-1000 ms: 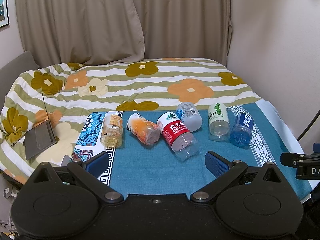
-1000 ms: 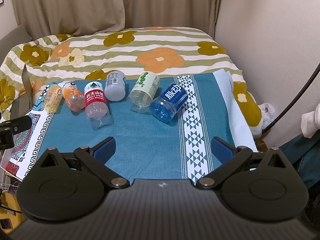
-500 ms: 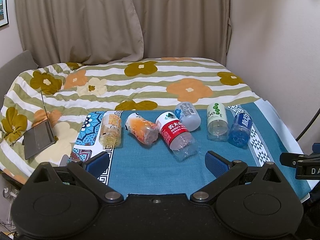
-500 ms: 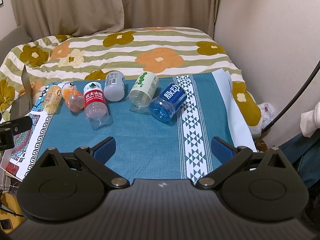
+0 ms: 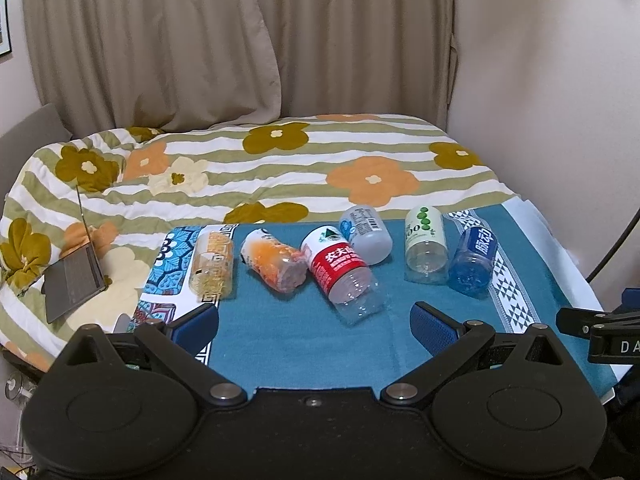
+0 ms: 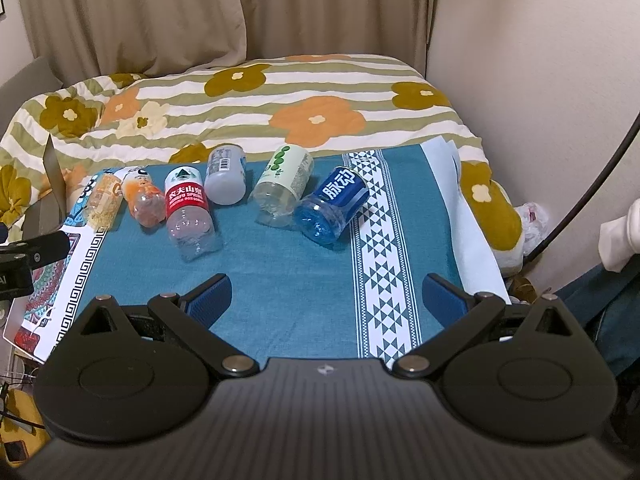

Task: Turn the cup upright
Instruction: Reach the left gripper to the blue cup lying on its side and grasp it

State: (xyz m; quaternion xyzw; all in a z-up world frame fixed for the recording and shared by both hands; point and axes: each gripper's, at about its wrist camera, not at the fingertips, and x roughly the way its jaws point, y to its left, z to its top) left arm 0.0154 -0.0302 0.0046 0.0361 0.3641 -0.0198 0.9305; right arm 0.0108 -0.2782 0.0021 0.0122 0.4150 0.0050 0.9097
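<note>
Six cups made from cut bottles lie on their sides in a row on the blue cloth (image 5: 304, 344). From the left: the yellow cup (image 5: 211, 264), the orange cup (image 5: 276, 265), the red cup (image 5: 340, 272) touching it, the gray cup (image 5: 365, 234) just behind, the green-dot cup (image 5: 425, 249), and the blue cup (image 5: 473, 263) leaning against that one. A laptop (image 5: 72, 276) sits on the flowery blanket (image 5: 280, 168) far left. The left gripper (image 5: 314, 322) hangs near the cloth's front edge, jaws wide apart and holding nothing. The right gripper (image 6: 326, 300) does too.
</note>
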